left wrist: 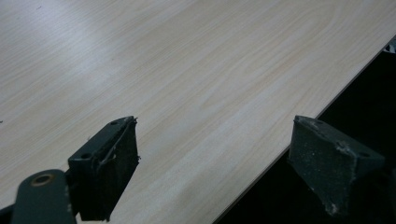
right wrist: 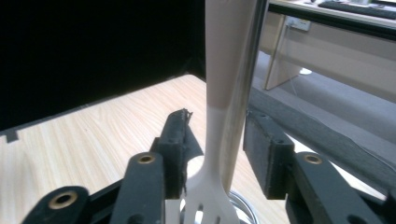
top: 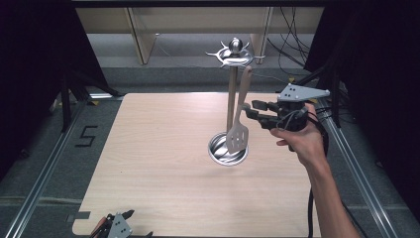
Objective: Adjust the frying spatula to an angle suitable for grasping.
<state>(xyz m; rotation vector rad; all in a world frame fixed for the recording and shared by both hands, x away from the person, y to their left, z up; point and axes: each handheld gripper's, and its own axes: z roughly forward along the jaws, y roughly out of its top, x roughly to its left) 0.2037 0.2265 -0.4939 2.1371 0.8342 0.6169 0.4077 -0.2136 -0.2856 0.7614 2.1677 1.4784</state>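
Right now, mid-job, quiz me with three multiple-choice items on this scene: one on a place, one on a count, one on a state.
1. Where is the slotted spatula?
A. flat on the table
B. hanging on the utensil stand
C. on the floor

2. How many utensils hang on the stand?
A. one
B. two
C. three

3. How are the right gripper fingers?
A. apart, straddling the spatula handle
B. clamped on the stand's base
C. shut on nothing

Answers: 1 B, its handle top sits at a hook and its blade hangs over the round base. 2 A, the other hooks are bare. 3 A, the right gripper view shows gaps beside the handle.
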